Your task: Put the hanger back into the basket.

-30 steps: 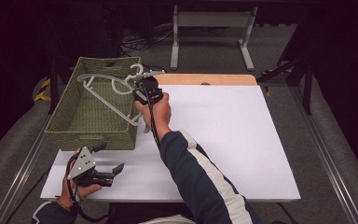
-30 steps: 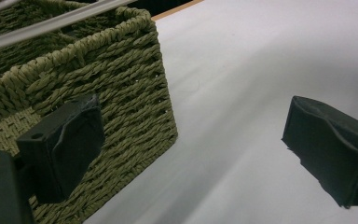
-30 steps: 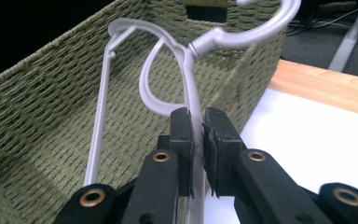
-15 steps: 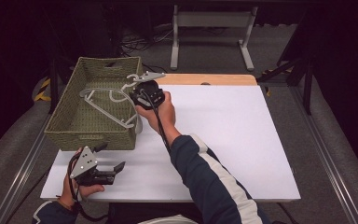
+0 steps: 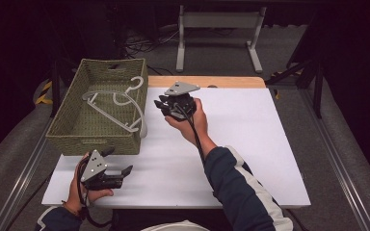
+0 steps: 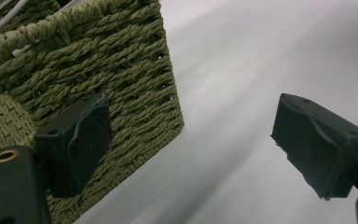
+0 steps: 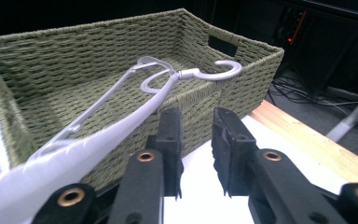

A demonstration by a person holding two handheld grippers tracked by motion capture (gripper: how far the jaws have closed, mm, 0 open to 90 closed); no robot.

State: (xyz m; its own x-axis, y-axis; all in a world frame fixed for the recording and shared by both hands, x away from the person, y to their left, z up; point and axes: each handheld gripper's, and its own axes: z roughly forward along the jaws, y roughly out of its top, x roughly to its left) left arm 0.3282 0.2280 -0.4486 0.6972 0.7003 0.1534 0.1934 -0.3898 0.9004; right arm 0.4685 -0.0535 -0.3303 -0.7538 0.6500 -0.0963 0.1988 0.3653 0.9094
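The right gripper (image 5: 166,107) has drawn back from the basket (image 5: 72,139), empty.

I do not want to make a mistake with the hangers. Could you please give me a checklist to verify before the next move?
1. Right tongs empty: ok. The jaws stand slightly apart with nothing between them.
2. Left tongs open and empty: ok. The jaws are wide apart.
3. White hangers fully inside the basket: not ok. One end sticks out over the rim on the right tongs' side.
4. Left tongs apart from the basket: cannot tell. One jaw is very near its corner.
5. Right tongs facing the hangers: ok. They point at the basket.
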